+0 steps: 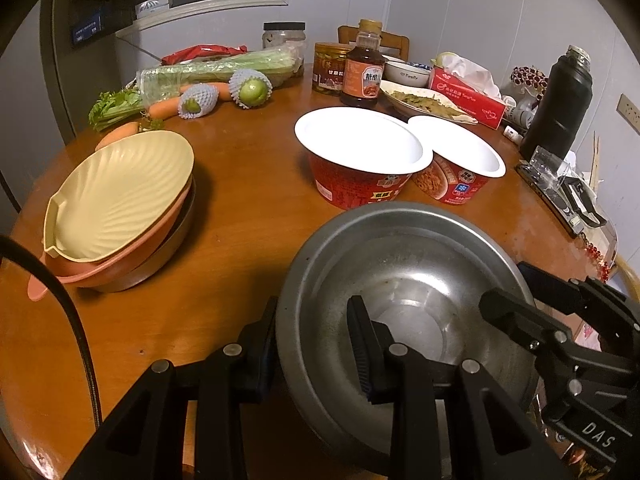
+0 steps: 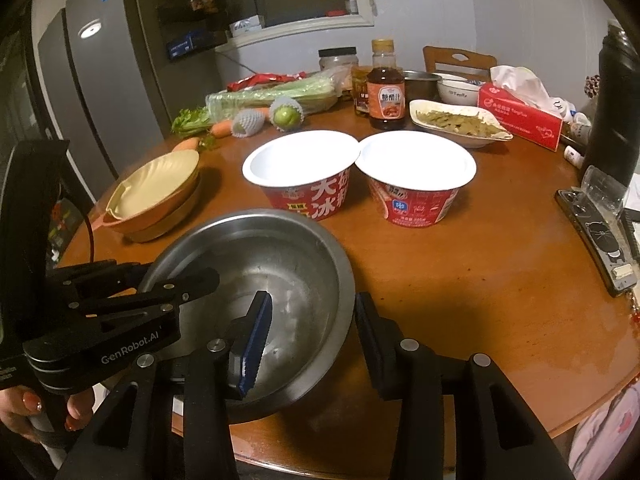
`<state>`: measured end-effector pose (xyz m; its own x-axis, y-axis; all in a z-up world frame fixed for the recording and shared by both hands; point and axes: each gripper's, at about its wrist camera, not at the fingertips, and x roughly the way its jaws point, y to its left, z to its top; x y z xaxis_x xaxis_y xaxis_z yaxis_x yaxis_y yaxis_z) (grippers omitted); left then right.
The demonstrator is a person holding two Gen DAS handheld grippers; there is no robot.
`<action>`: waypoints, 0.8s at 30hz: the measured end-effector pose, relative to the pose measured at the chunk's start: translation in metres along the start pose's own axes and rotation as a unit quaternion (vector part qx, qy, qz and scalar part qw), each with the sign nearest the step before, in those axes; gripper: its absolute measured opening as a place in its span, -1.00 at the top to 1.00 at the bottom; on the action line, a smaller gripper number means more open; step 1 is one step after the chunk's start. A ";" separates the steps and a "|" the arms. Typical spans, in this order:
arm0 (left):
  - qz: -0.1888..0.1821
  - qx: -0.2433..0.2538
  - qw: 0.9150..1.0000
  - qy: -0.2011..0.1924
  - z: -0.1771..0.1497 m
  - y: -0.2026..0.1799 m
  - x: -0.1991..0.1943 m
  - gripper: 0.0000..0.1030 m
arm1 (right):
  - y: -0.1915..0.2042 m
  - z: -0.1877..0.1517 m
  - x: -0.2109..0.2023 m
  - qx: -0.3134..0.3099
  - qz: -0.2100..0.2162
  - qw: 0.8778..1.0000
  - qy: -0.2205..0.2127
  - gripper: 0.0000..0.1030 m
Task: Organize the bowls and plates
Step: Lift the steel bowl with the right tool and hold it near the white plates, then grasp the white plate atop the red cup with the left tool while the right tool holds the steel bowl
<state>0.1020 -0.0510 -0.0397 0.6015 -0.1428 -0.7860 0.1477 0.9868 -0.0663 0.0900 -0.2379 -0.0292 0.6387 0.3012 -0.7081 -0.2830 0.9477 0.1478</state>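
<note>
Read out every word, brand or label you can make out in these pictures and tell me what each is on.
"GenRobot.AI": left gripper body.
"DAS": right gripper body.
"大冰": left red paper bowl.
"糖醋汁": sauce bottle.
"Firefly", uncertain: white ceramic bowl.
Tissue box print, fridge sticker, right red paper bowl label: too small or blurred.

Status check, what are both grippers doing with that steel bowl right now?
Left gripper and right gripper open, jaws straddling opposite rims of the steel bowl. Bowl on table. Two red paper bowls just beyond it.

Round wooden table (image 2: 460,280), grey fridge (image 2: 100,80)
</note>
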 end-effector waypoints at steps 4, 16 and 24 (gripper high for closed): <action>0.002 0.001 1.000 -0.002 0.000 0.000 -0.002 0.35 | -0.001 0.001 -0.002 0.001 -0.002 1.000 -0.001 0.09; 0.007 -0.003 1.000 -0.018 0.004 0.007 -0.015 0.30 | 0.003 0.007 -0.009 -0.001 -0.001 1.000 -0.009 0.08; 0.009 -0.008 0.999 -0.034 0.023 0.018 -0.024 0.24 | 0.003 0.026 -0.006 0.005 0.014 1.000 -0.016 0.04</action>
<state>0.1079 -0.0313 -0.0080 0.6556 -0.1299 -0.7438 0.1247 0.9902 -0.0629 0.1034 -0.2346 -0.0066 0.6528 0.3299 -0.6820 -0.2930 0.9401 0.1742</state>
